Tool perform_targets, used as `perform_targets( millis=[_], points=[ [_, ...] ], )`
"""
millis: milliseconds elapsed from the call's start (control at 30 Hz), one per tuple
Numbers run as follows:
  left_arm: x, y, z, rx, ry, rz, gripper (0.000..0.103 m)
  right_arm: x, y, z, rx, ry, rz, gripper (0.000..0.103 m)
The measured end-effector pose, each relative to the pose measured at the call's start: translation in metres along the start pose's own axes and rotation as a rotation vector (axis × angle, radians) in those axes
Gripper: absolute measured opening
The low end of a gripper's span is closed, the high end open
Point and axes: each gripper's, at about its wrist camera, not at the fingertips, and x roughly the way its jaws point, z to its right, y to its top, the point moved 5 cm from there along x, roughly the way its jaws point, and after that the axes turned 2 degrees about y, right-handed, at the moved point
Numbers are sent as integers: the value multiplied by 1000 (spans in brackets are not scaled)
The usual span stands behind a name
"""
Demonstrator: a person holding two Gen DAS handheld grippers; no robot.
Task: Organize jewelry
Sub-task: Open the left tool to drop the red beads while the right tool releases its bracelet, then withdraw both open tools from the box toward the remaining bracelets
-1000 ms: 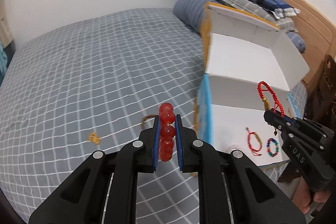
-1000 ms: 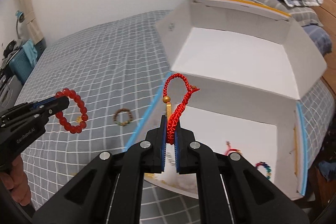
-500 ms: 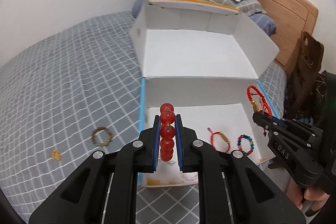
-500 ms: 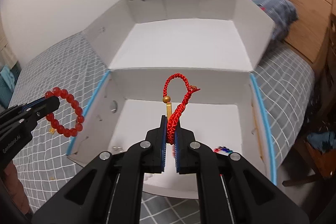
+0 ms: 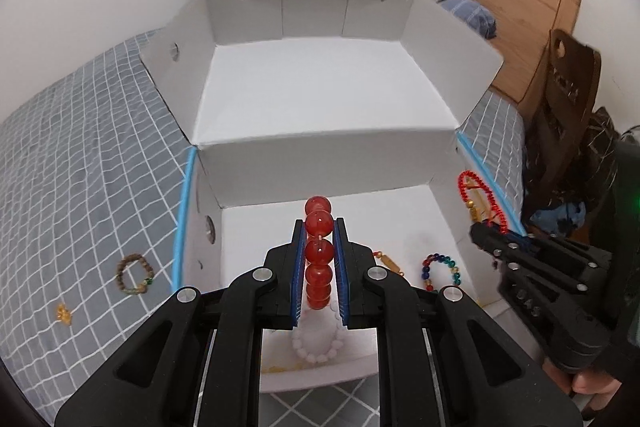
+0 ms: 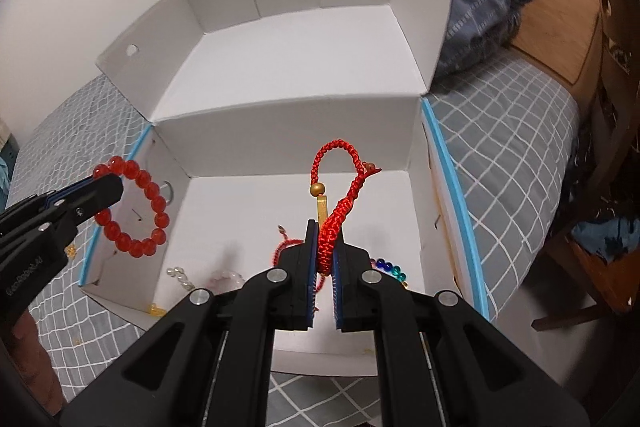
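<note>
Bracelets now over the box (image 5: 444, 183), carried in from above the bed: left gripper (image 5: 319, 255) clamped on red beads (image 5: 319, 251), right gripper (image 6: 325, 259) pinching red cord (image 6: 334, 223). Both ready to drop inside.

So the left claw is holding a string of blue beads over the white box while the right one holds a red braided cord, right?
Not quite: the left gripper is shut on a red bead bracelet, not blue, as the left wrist view shows. The right gripper does hold the red braided cord over the white box.
</note>
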Motion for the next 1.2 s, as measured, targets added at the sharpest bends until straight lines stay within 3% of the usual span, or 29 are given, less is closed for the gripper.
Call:
perform_targets(
  millis=[133,200,733,833,900,1100,1200],
  points=[
    [28,-13,-2,-7,11,-46,13,13,-8,6,10,-19,-24,6],
    [43,-20,-4,-8,23,-70,13,16,-10,6,-2,-73,-11,6],
    [79,-40,-18,-2,62,-147,14,53,-29,7,47,-57,-132,9],
    [71,-38,-24,-6,90,-125,28,48,-27,6,41,-56,-112,31],
    [65,-37,-26,-7,98,-118,47,43,-25,6,43,-47,-95,50],
    [45,-32,-40,-25,129,-79,72,28,-16,-2,38,-45,-45,77],
    [33,-30,-49,-37,154,-58,78,21,-11,-12,11,-38,-19,82]
  ],
)
